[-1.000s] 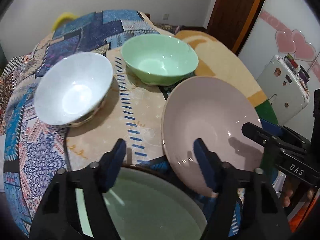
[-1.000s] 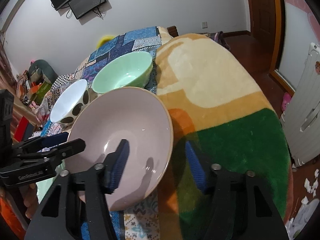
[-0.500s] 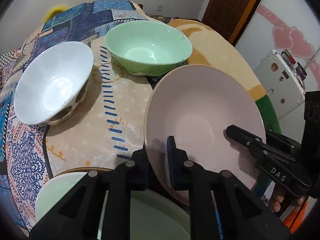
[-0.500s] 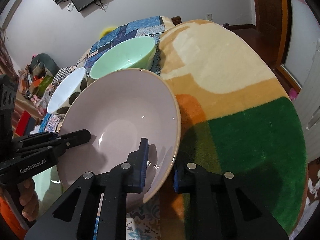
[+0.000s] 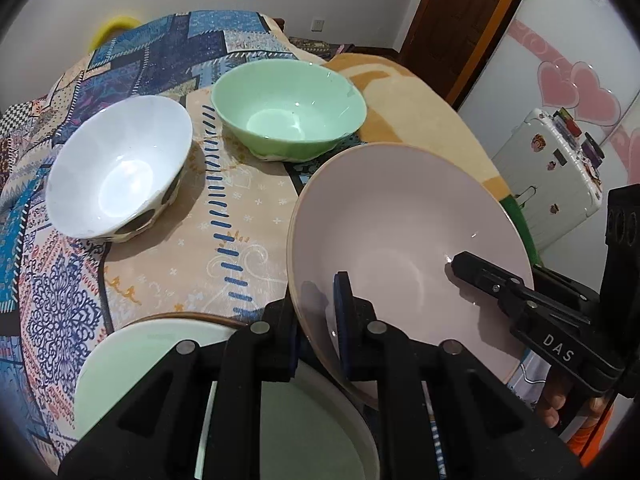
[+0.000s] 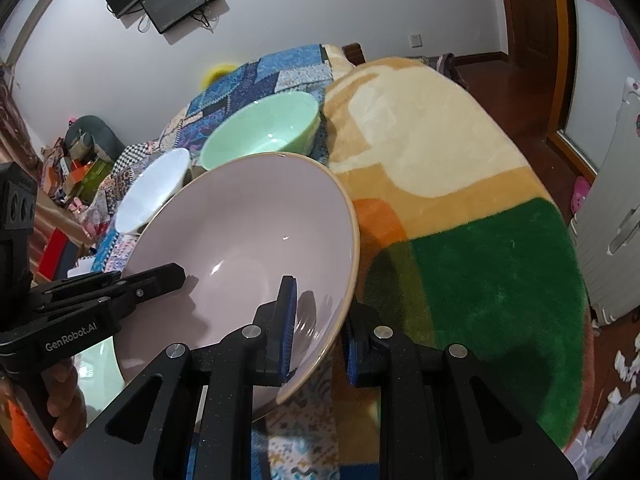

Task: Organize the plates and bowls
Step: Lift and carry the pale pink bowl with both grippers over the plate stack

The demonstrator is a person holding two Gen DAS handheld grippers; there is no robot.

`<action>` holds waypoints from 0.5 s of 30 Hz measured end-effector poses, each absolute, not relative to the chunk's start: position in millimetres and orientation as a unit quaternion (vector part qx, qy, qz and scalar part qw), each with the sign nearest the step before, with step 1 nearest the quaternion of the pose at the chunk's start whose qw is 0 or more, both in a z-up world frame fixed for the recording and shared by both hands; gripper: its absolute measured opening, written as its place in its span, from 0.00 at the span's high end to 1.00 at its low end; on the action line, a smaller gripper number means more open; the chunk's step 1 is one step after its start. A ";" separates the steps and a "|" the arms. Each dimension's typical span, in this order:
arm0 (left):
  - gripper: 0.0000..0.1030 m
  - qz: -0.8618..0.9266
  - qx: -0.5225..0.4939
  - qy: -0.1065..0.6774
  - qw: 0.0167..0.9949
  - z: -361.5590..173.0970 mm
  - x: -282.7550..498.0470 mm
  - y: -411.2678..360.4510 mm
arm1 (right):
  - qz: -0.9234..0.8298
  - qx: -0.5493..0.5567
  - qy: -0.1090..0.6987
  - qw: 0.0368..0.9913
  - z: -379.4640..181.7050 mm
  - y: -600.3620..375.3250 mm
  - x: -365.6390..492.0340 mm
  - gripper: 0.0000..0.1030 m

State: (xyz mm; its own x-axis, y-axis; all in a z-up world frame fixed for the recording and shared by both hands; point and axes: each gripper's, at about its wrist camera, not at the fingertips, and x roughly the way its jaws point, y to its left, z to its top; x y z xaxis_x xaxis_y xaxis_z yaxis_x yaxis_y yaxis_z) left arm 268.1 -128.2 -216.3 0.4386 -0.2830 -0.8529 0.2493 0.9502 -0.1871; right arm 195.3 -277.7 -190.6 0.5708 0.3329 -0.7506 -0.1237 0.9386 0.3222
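A glossy, shallow pink plate (image 5: 404, 236) with a thin tan rim sits clamped at opposite edges: the left gripper (image 5: 318, 320) has its blue-padded fingers (image 5: 341, 308) pinched on the near-left rim, the right gripper (image 6: 318, 320) likewise on the right rim, both angled downward. Beyond the fingers rest a smooth mint bowl (image 5: 288, 110) and a spotted white bowl (image 5: 120, 168) on a patterned quilt (image 5: 60, 292). A pale green plate (image 5: 152, 360) lies partly hidden under the left fingers

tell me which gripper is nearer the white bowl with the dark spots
Left. The left gripper clamps the pink plate on its edge facing the white spotted bowl. The right gripper grips the plate's opposite edge, by the green and orange blanket, farther from that bowl.
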 end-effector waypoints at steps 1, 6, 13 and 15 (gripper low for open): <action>0.86 -0.158 -0.018 0.504 0.849 -213.2 265.5 -127.5 | 0.131 0.117 0.442 0.880 -187.8 -276.6 194.0 0.82; 0.86 -0.156 -0.021 0.489 0.858 -195.4 250.3 -121.6 | 0.133 0.111 0.427 0.887 -173.0 -268.8 185.3 0.82; 0.86 -0.153 -0.027 0.470 0.869 -172.0 229.0 -107.4 | 0.141 0.102 0.412 0.894 -156.1 -254.0 175.9 0.82; 0.86 -0.151 -0.030 0.465 0.872 -166.0 222.1 -101.4 | 0.144 0.099 0.407 0.896 -150.9 -247.0 173.1 0.82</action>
